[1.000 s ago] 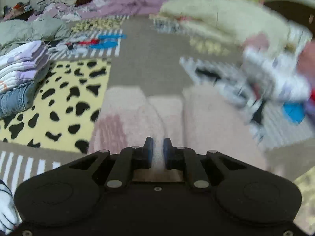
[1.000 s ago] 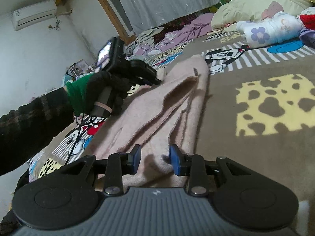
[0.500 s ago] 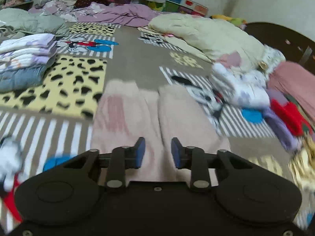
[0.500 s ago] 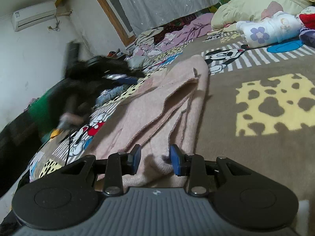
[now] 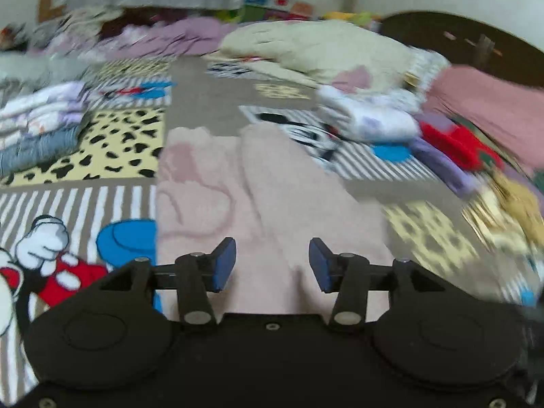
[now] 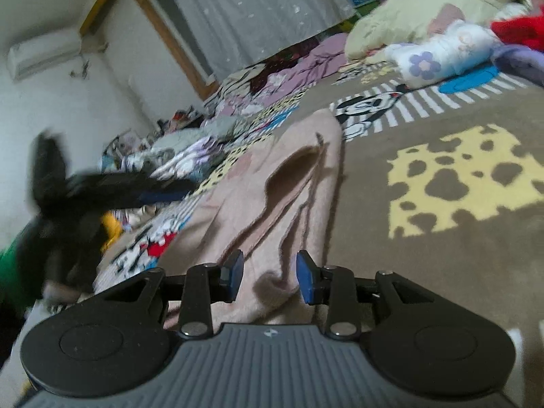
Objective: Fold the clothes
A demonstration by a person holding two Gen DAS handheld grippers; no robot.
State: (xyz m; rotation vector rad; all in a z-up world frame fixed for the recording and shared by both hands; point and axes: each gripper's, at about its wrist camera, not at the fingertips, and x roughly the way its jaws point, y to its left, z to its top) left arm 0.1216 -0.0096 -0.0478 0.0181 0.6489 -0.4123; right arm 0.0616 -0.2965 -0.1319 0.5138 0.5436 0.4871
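Pink garment point(image 5: 258, 183) lies flat on the patterned bed point(image 5: 200, 102), mid-frame, its long axis running from the bottom edge toward the upper centre. The left gripper point(image 5: 270, 265), clamped a second ago, has spread wide and released it; this fold looks laid. The right gripper point(image 6: 268, 273) stays parted, straddling the near edge.

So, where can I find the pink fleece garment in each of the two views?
Left wrist view: pink fleece garment fills the lower centre, running away from the open left hand-held gripper.
Right wrist view: it lies centre-left, between the open jaws of the right hand-held gripper.
Shared landmark: white floral bundle.
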